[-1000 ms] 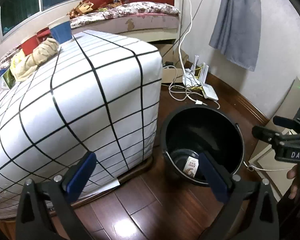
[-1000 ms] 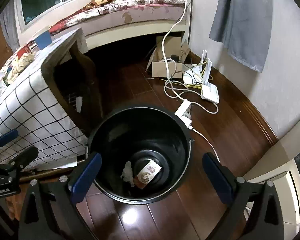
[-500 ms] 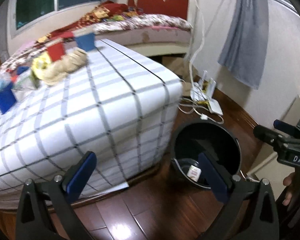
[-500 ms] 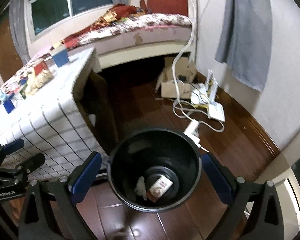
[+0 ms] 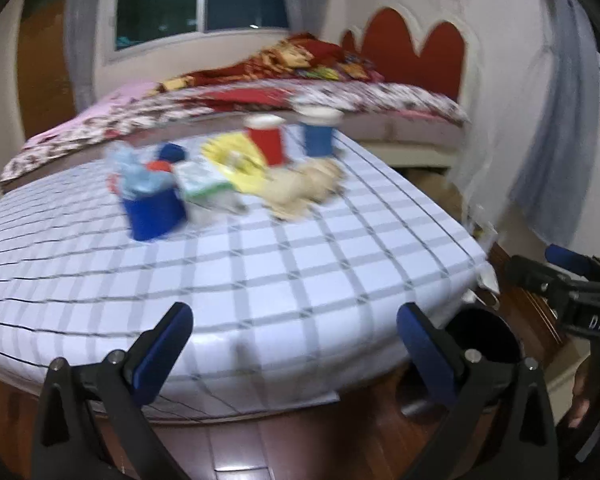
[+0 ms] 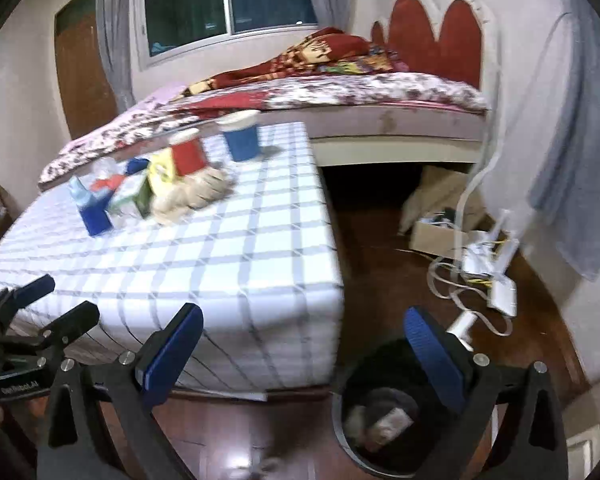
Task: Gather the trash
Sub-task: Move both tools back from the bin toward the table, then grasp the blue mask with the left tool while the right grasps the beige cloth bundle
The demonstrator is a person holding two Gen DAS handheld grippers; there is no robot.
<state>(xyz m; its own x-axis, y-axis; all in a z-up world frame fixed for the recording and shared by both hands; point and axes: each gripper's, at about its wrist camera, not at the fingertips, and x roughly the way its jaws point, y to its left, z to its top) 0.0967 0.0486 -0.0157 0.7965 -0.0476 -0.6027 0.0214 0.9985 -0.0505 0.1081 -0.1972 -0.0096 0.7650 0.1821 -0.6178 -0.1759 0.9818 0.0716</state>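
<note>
A black bucket (image 6: 380, 412) stands on the floor by the table's corner, with a small carton (image 6: 392, 422) and crumpled scrap inside; it also shows in the left wrist view (image 5: 484, 344). On the checked tablecloth (image 5: 260, 264) lie a blue cup (image 5: 152, 212), a red cup (image 5: 266, 140), another blue cup (image 5: 318, 132), a beige crumpled cloth (image 5: 304, 192), a green-white carton (image 5: 202, 180) and yellow paper (image 5: 232, 156). My left gripper (image 5: 296, 344) is open and empty over the table's near edge. My right gripper (image 6: 304, 348) is open and empty above the bucket.
A bed (image 6: 340, 96) with a patterned cover stands behind the table. Cables, a router and a cardboard box (image 6: 472, 256) lie on the wooden floor at the right. A grey curtain (image 6: 572, 160) hangs on the right wall.
Both grippers have risen and tilted up from the bucket toward the table top. The items on the table are now in full view. Both stay open and empty.
</note>
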